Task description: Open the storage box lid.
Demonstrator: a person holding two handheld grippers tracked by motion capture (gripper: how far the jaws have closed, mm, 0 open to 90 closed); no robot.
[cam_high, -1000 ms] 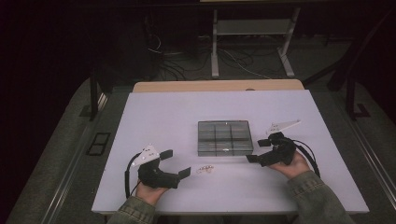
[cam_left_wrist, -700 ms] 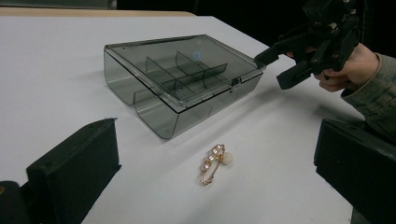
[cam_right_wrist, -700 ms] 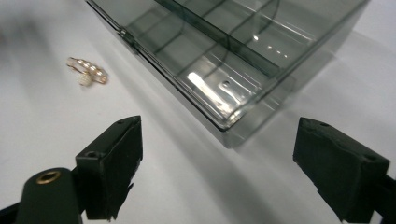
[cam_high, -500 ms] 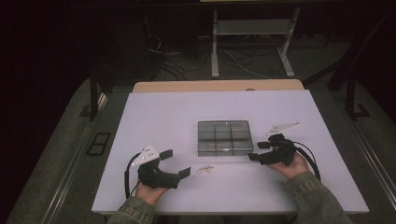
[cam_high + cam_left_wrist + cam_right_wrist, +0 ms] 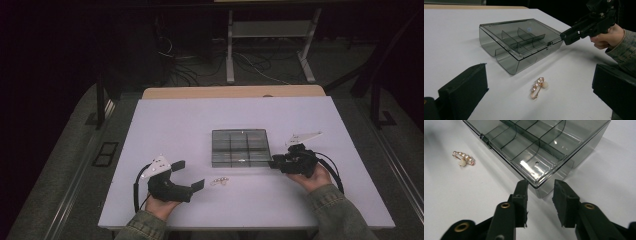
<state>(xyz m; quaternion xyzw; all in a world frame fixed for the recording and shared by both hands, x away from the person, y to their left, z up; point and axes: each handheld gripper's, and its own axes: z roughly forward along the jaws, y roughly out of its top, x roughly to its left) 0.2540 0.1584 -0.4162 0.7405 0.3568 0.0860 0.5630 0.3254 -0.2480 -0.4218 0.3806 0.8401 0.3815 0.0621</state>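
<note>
A smoky clear compartment box (image 5: 240,147) with its lid down lies mid-table. A small gold pin with pearls (image 5: 220,181) lies just in front of it. My left gripper (image 5: 188,174) rests open at the front left, and in the left gripper view the pin (image 5: 537,87) lies ahead between its wide jaws. My right gripper (image 5: 273,163) points at the box's near right corner. Its jaws have just been closing. In the right gripper view that corner of the box (image 5: 536,145) sits between the pads of the right gripper (image 5: 540,187), with a gap on one side.
The white table top (image 5: 175,125) has bare room to the left and behind the box. A wooden board edge (image 5: 230,92) runs along the far side. A metal stand (image 5: 270,45) and cables are on the dark floor beyond.
The right gripper's jaws have narrowed at the box's corner. Both hands, the box and the pin stayed where they were.
</note>
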